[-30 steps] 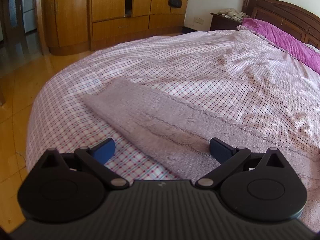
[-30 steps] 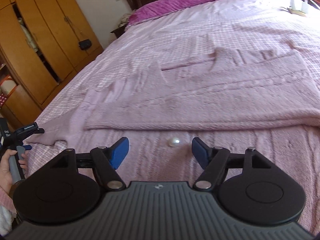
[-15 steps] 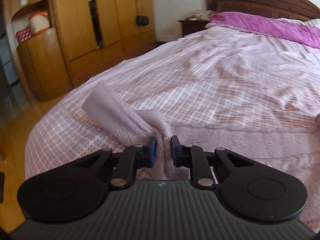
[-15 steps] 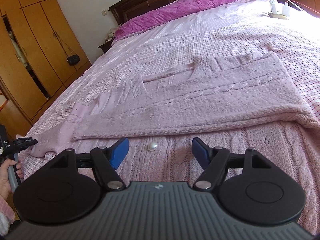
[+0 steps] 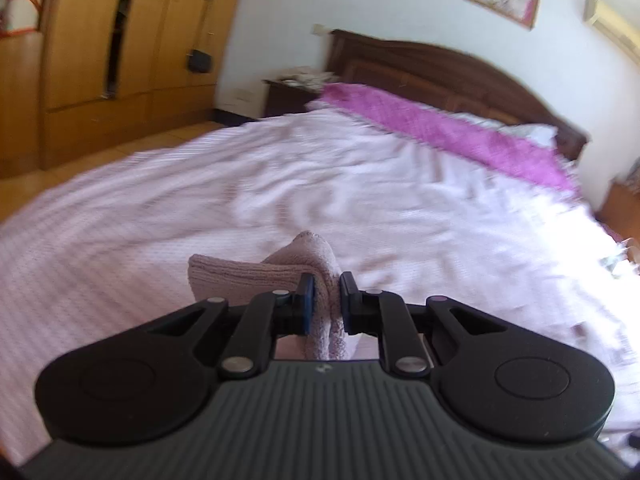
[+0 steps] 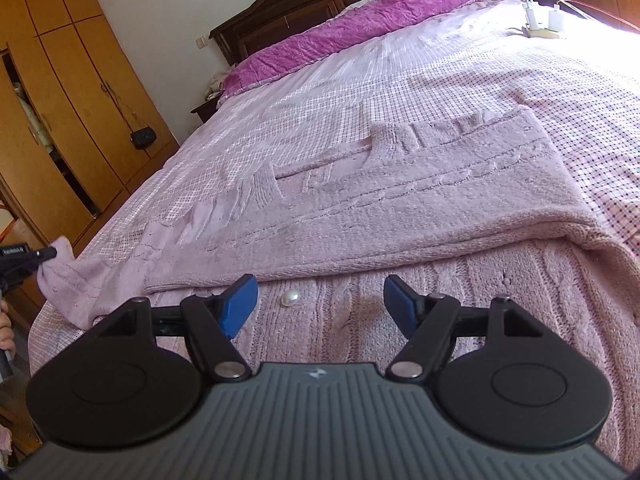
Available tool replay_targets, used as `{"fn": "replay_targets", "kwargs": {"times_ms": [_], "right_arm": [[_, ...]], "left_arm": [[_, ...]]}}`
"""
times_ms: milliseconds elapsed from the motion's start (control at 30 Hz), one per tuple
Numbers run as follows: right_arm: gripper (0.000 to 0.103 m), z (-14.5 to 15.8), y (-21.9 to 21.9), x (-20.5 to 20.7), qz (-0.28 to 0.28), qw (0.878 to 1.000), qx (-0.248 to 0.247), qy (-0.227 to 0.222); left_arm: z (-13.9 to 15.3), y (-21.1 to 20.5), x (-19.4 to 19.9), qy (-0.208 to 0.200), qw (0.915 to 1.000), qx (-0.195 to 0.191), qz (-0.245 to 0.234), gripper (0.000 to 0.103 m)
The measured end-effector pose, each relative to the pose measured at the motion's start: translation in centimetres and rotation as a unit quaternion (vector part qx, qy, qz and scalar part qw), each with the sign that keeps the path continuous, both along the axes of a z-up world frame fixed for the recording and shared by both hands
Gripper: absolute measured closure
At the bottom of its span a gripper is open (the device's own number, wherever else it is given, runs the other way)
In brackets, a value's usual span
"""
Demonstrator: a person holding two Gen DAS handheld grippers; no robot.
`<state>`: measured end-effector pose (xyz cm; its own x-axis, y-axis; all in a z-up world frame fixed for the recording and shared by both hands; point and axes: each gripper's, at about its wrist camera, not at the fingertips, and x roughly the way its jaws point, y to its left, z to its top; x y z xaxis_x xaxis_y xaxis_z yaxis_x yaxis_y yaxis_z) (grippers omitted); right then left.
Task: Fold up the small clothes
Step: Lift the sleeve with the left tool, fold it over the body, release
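The left claw [image 5: 324,292] is clamped tight on the pink sweater's sleeve [image 5: 256,276], the knit bunched between its blue pads. A second ago those pads were spread wide over the sleeve lying flat on the bed; half a second ago they had closed on it low, and now the cuff is lifted clear of the checked bedspread [image 5: 160,208], with the left view blurred and tipped up toward the headboard [image 5: 460,76]. In the right view the sleeve is drawn up off the bed near its left edge, pinched by that claw. The right claw [image 6: 320,300] hovers wide open and empty over the sweater [image 6: 400,208], which lies spread across the bed's near end, a pearl button [image 6: 290,298] between its pads. The purple blanket [image 6: 360,28] lies beyond.
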<state>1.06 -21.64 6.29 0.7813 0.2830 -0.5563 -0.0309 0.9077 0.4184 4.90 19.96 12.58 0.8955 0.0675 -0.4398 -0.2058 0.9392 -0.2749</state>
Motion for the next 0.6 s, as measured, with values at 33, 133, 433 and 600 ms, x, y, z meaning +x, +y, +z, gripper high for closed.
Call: {"fn": "replay_targets", "kwargs": {"times_ms": [33, 133, 433, 600], "right_arm": [[0.027, 0.0, -0.1, -0.1, -0.001, 1.000, -0.001, -0.001], [0.027, 0.0, -0.5, -0.3, -0.005, 1.000, 0.000, -0.005], [0.027, -0.1, -2.1, -1.0, -0.022, 1.000, 0.013, -0.010], [0.027, -0.1, -2.8, -1.4, -0.027, 0.999, 0.016, -0.011]], "left_arm": [[0.5, -0.8, 0.1, -0.007, 0.9998, -0.012, -0.010, 0.087], [1.9, -3.5, 0.5, -0.029, 0.9980, -0.041, -0.039, 0.087], [2.1, -14.3, 1.6, -0.036, 0.9878, -0.014, -0.151, 0.087], [-2.2, -18.0, 2.6, 0.021, 0.9818, -0.018, -0.188, 0.087]]}}
